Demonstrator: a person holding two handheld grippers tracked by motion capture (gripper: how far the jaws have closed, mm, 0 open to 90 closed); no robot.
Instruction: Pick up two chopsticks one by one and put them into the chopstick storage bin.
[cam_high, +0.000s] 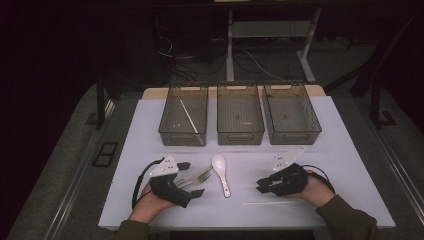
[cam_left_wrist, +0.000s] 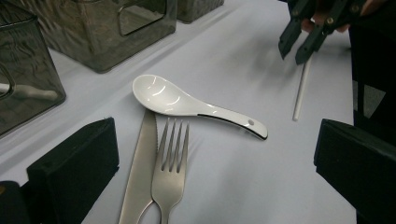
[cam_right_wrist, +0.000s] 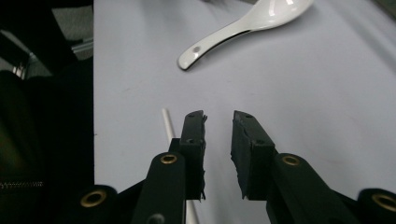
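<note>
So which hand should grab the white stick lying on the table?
The right. The right gripper sits just above the white stick, jaws slightly apart. The left gripper is over by the fork and knife.

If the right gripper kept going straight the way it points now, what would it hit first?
Probably the white spoon: the right gripper points across bare table toward its handle end. Its jaws stand slightly apart, nothing between them; the white stick lies just beside them.
</note>
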